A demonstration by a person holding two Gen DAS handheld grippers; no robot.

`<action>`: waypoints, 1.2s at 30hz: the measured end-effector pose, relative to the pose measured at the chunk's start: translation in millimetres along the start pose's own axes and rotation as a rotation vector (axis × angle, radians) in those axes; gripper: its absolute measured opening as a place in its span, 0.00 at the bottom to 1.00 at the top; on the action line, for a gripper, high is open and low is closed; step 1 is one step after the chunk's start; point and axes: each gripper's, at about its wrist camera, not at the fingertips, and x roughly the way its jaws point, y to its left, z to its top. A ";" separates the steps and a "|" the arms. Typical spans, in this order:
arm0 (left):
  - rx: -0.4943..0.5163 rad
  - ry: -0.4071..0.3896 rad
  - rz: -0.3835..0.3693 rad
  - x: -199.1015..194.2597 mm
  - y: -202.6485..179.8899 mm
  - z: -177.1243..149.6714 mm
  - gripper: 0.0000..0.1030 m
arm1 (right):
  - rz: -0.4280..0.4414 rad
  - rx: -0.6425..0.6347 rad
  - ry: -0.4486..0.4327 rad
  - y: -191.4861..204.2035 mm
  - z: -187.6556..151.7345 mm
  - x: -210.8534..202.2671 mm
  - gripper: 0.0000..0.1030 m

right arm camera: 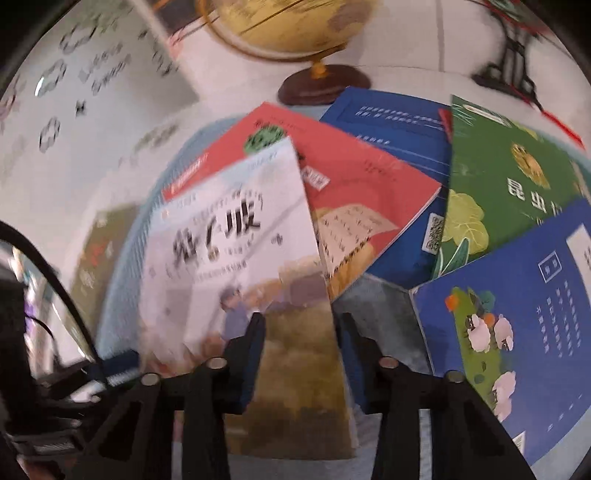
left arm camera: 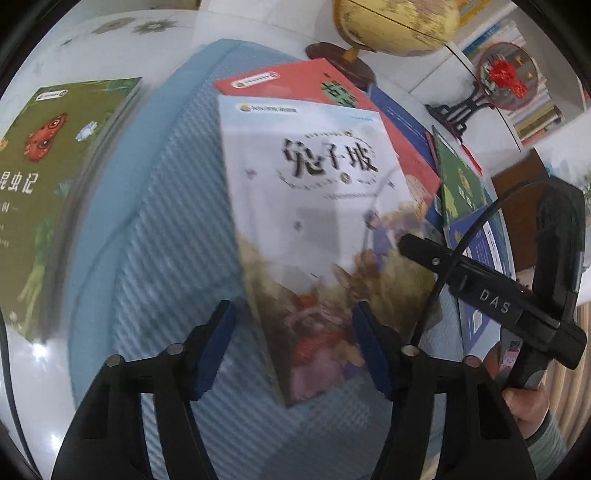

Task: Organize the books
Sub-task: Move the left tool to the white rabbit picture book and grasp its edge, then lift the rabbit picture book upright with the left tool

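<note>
A white book (left arm camera: pixel 314 206) (right arm camera: pixel 236 258) with black title characters lies tilted over a blue mat (left arm camera: pixel 162 221). My right gripper (right arm camera: pixel 301 354) is shut on its right edge, one pad on the cover, and its tip (left arm camera: pixel 406 242) shows in the left wrist view. My left gripper (left arm camera: pixel 295 350) is open around the book's near corner, with the left pad clear of the book. Under the white book lie a red book (right arm camera: pixel 369 184) (left arm camera: pixel 295 79), a blue book (right arm camera: pixel 391 122), a green book (right arm camera: pixel 498 177) and another blue book (right arm camera: pixel 517 314). An olive-green book (left arm camera: pixel 48 177) lies apart at the left.
A yellow globe (left arm camera: pixel 395 22) (right arm camera: pixel 295 26) on a dark wooden base stands behind the books. A red ornament on a black stand (left arm camera: pixel 502 74) is at the back right, before a shelf of books (left arm camera: pixel 535 118). A person's hand (left arm camera: pixel 528 406) holds the right gripper.
</note>
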 end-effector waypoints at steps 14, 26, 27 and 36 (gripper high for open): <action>-0.166 0.003 -0.057 -21.3 -10.9 -98.8 0.51 | 0.151 -0.126 0.144 -22.6 -83.9 -35.6 0.37; -0.198 -0.080 0.061 -24.3 -32.6 -114.6 0.52 | 0.087 -0.308 0.170 -17.5 -119.5 -48.3 0.39; -0.224 -0.109 0.014 -31.8 -30.3 -116.7 0.52 | 0.091 -0.302 0.170 -19.9 -118.4 -48.2 0.39; -0.317 -0.215 -0.217 -56.3 -31.0 -124.5 0.51 | 0.165 -0.210 0.148 -35.5 -119.5 -52.0 0.41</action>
